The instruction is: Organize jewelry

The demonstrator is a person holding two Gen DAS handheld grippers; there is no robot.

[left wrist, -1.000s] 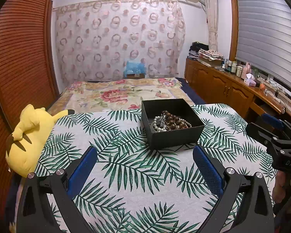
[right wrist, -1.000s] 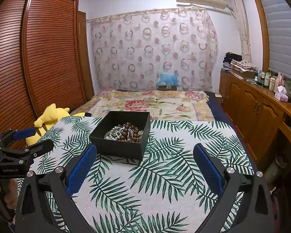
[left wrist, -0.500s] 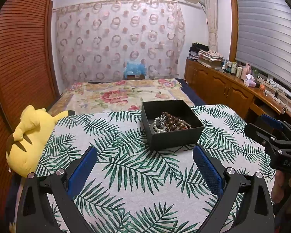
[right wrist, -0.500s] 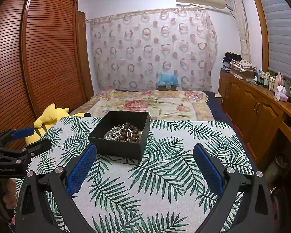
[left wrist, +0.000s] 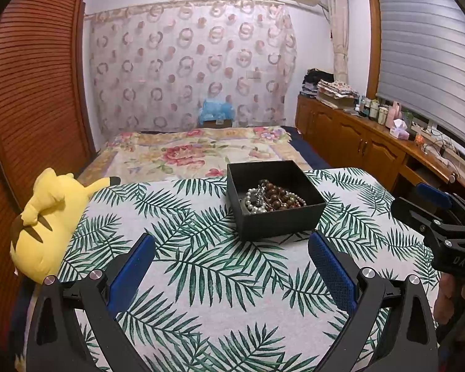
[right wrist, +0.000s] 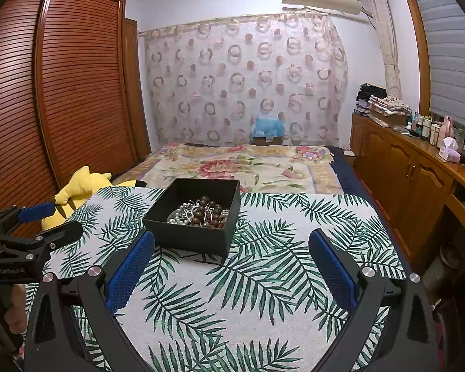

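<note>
Spread across the frame: a palm-leaf cloth (left wrist: pixel 201 266), a black box (left wrist: pixel 279 224) open-topped near its far middle. Heaped inside, jewelry (left wrist: pixel 271 200): brown beads, pearls, silver chain, tangled together. Nothing loose seen on the cloth. Held low before the box, left gripper (left wrist: pixel 231 255) and right gripper (right wrist: pixel 231 255), both spread wide and empty. Fits either pieces gathered in, or a tangle awaiting sorting.
</note>
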